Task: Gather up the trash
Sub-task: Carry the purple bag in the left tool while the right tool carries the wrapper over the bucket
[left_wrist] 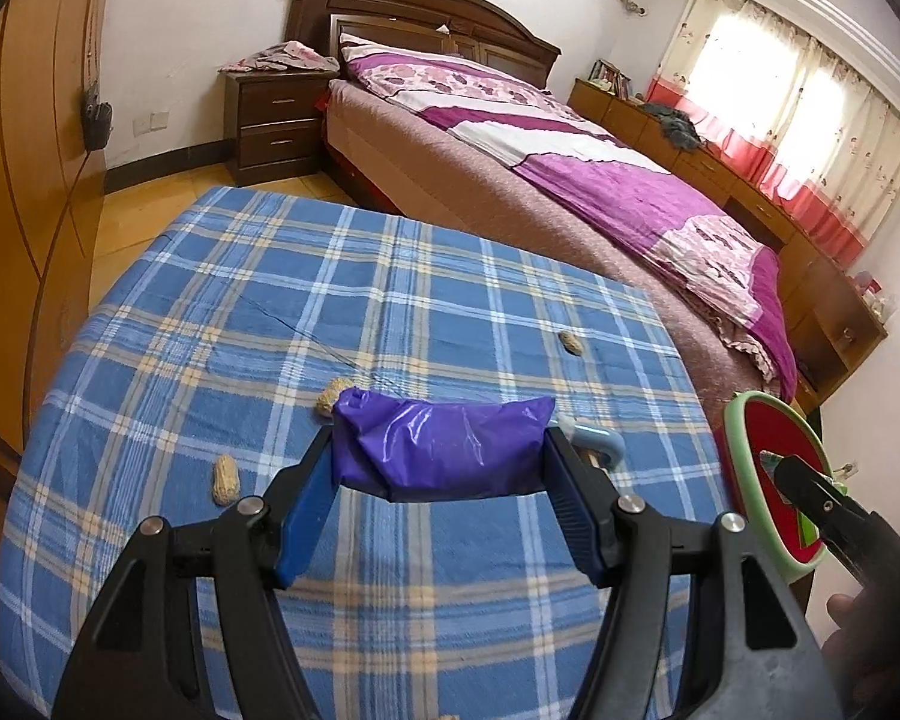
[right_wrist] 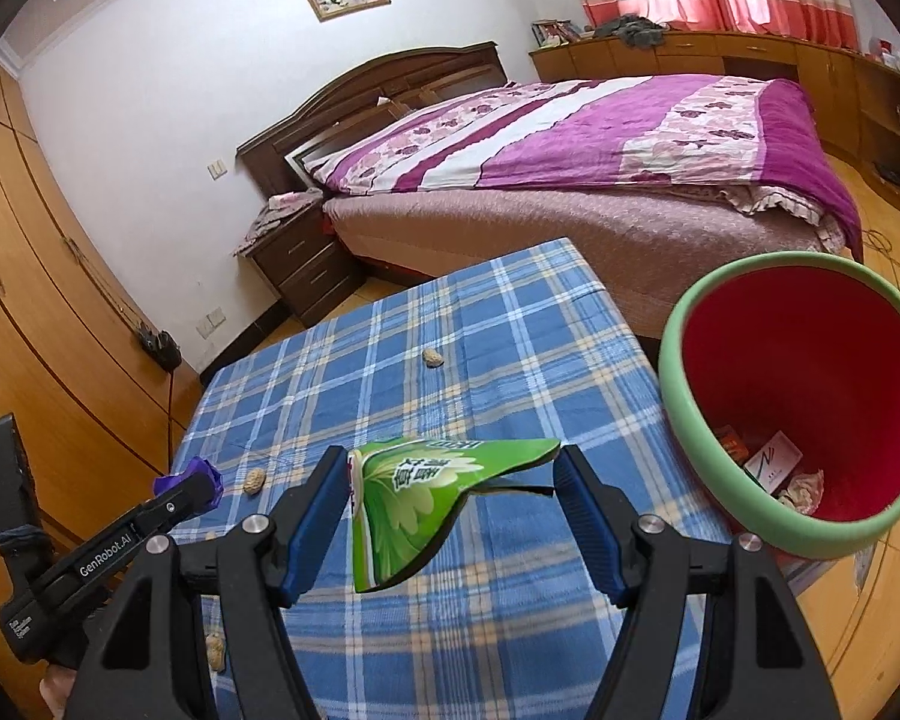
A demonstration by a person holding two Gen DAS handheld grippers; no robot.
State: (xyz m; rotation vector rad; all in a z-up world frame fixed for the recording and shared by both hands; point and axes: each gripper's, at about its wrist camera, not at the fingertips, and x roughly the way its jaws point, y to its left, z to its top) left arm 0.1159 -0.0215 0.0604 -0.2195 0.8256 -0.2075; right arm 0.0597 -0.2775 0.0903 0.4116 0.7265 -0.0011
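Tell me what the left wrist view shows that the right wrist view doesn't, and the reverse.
Only the left wrist view: the whole purple bag clamped between the left gripper fingers, and a grey-blue hook-shaped piece just behind it.

Only the right wrist view: the green wrapper held in the right gripper, and scraps at the bottom of the red bin.

Both: the blue plaid tablecloth, loose peanuts on it, the bin beside the table, and the bed beyond.
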